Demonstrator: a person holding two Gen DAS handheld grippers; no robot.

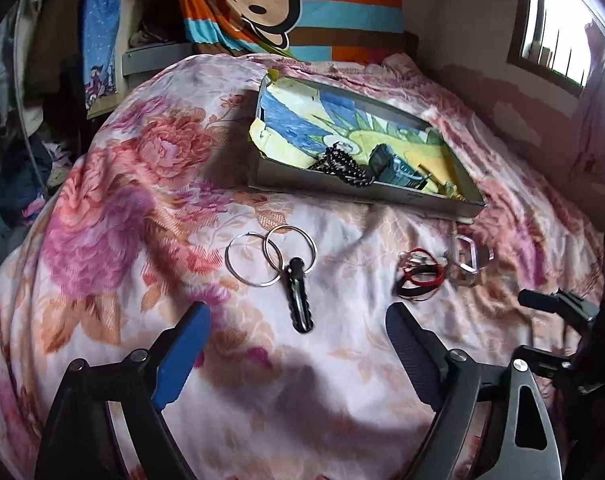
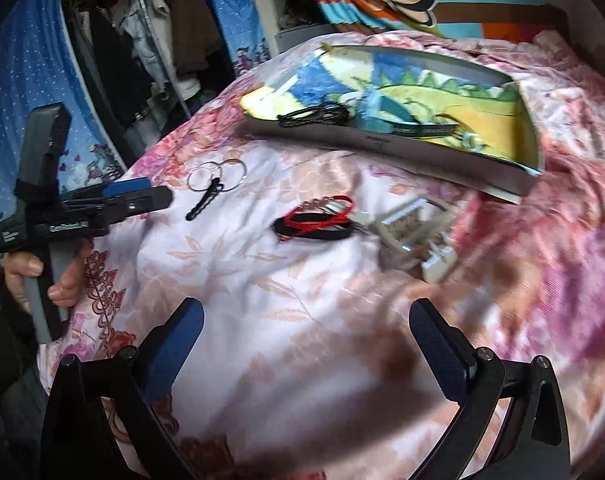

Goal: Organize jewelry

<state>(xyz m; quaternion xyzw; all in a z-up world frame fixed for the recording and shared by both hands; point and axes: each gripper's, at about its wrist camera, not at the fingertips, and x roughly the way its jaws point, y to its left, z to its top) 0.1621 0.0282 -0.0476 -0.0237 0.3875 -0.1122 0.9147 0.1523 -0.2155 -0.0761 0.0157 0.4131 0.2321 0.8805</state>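
1. The left wrist view looks forward and down over the floral bedspread from low and close, facing the shallow box.
2. The right wrist view sits further right, angled leftward — catching the left gripper.
3. Both share the box, key rings and red cord.

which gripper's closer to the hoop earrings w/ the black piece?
Left. The left gripper sits open just short of the hoop earrings, aimed at them. The right gripper is open farther off, facing the red-and-black cords.

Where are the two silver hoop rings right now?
The silver hoop rings lie on the floral bedspread, centre of the left wrist view, before the tray, left of the red-black cord bundle.
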